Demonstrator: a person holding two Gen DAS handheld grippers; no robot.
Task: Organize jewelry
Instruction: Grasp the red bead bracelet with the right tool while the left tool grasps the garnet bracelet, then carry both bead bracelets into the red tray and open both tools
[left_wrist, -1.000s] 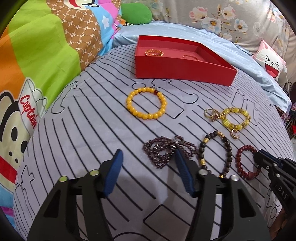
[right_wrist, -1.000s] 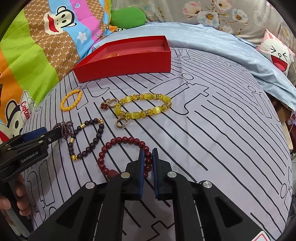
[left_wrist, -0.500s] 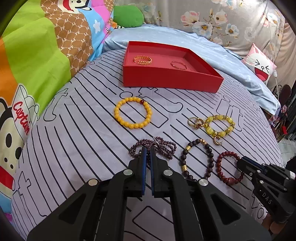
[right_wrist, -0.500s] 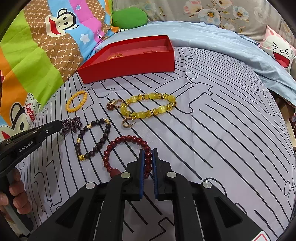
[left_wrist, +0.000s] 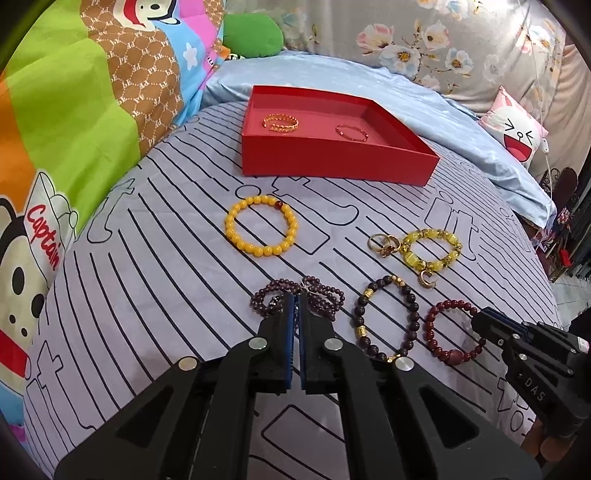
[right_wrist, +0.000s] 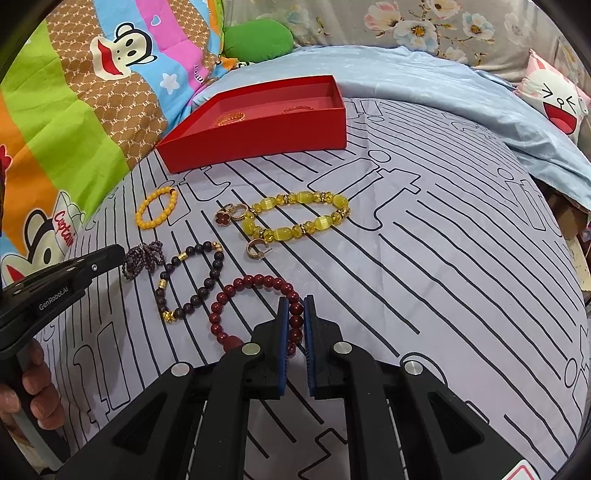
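Observation:
My left gripper (left_wrist: 296, 300) is shut on the purple bead strand (left_wrist: 322, 295), which lies bunched on the striped bedsheet. My right gripper (right_wrist: 295, 303) is shut on the dark red bead bracelet (right_wrist: 236, 291), which also shows in the left wrist view (left_wrist: 441, 314). A red tray (left_wrist: 388, 162) at the back holds a gold bangle (left_wrist: 280, 122) and a thin red-gold bangle (left_wrist: 351, 132). An orange-yellow bead bracelet (left_wrist: 260, 230), a dark brown bracelet with gold beads (left_wrist: 384, 317) and a yellow glass bracelet (left_wrist: 432, 249) lie loose.
Rings (left_wrist: 384, 244) and a gold earring (left_wrist: 427, 277) lie by the yellow glass bracelet. A colourful cartoon quilt (left_wrist: 74, 129) rises on the left. A light blue sheet (left_wrist: 461, 122) and a pink cartoon pillow (left_wrist: 517, 129) lie behind and to the right.
My left gripper closed on the purple bead strand after straddling it open. My right gripper stayed shut on the dark red bracelet. Both views shifted slightly.

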